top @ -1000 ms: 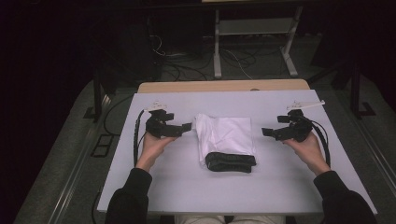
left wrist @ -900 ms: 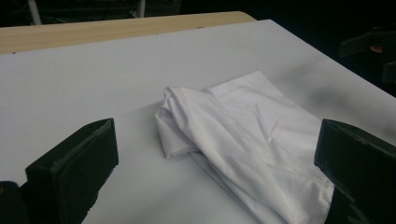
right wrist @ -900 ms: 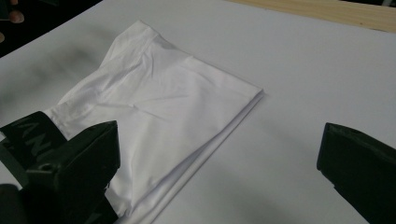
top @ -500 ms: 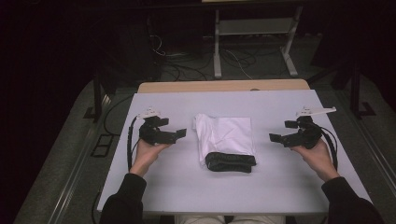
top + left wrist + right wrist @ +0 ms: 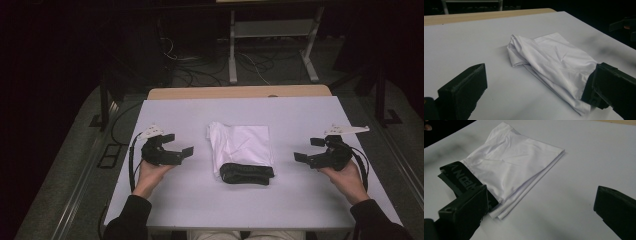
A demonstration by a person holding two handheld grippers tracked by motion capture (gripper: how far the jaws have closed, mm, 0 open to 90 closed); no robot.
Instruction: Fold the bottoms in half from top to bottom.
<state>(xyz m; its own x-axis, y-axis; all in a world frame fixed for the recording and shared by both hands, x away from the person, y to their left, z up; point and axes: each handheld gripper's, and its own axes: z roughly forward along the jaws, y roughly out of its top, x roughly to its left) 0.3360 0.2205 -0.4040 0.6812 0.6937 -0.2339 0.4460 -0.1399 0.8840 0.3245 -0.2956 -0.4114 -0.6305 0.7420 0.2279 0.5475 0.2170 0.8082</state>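
Folded white garment (image 5: pixel 241 147) between open, apart tongs.

Black grippers (image 5: pixel 176 148), dark sleeves (image 5: pixel 127 220)

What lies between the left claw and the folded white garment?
Nothing: in the high view, bare white table separates the open left claw from the folded white garment. The left gripper view shows the same.

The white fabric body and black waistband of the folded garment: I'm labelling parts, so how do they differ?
The white fabric body is broad, pale and lightly creased; the black elastic waistband is a narrow dark strip. The waistband carries pale lettering in the right gripper view; the body is plain. The waistband lies at the near end, the body beyond. Both rest folded on the table, untouched.
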